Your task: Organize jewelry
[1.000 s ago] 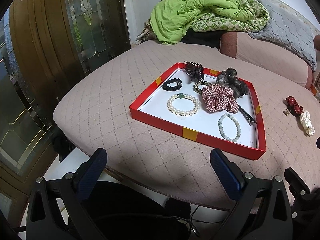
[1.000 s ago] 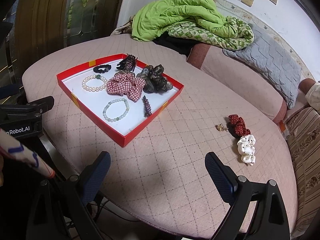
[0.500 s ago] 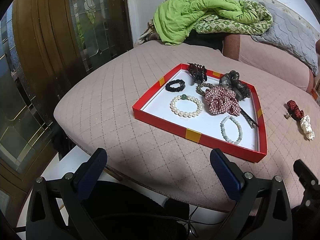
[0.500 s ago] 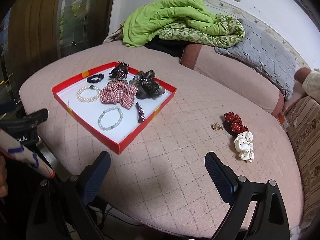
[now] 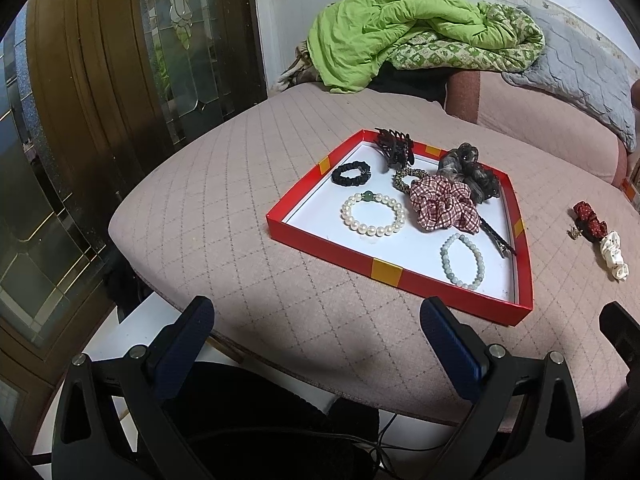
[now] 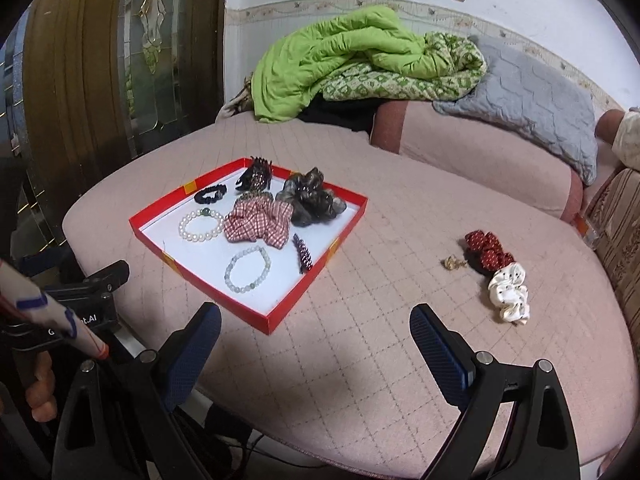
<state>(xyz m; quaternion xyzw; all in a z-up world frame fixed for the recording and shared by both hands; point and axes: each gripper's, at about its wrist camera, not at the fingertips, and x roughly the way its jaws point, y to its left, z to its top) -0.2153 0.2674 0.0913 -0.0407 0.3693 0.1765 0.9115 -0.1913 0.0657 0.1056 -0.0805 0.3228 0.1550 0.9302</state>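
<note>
A red tray (image 5: pixel 384 273) (image 6: pixel 256 312) sits on the pink quilted bed. It holds a pearl bracelet (image 5: pixel 373 213) (image 6: pixel 201 225), a pale green bead bracelet (image 5: pixel 463 255) (image 6: pixel 248 269), a plaid scrunchie (image 5: pixel 444 204) (image 6: pixel 258 222), a black hair tie (image 5: pixel 351 173), a dark scrunchie (image 6: pixel 312 198), a claw clip (image 5: pixel 394 147) and a hair clip (image 6: pixel 303 253). A red scrunchie (image 6: pixel 488 250), a white scrunchie (image 6: pixel 509 297) and a small gold piece (image 6: pixel 452 263) lie on the bed to the right of the tray. My left gripper (image 5: pixel 316 330) and right gripper (image 6: pixel 316 334) are open and empty, short of the bed's near edge.
A green blanket (image 6: pixel 340 56) and a grey pillow (image 6: pixel 528 92) are piled at the back against the wall. A wooden door with patterned glass (image 5: pixel 120 80) stands on the left. My left gripper's body (image 6: pixel 80 292) shows in the right wrist view at the left.
Both grippers have tilted up and drawn slightly closer to the bed. Nothing on the bed has moved. Both stay open.
</note>
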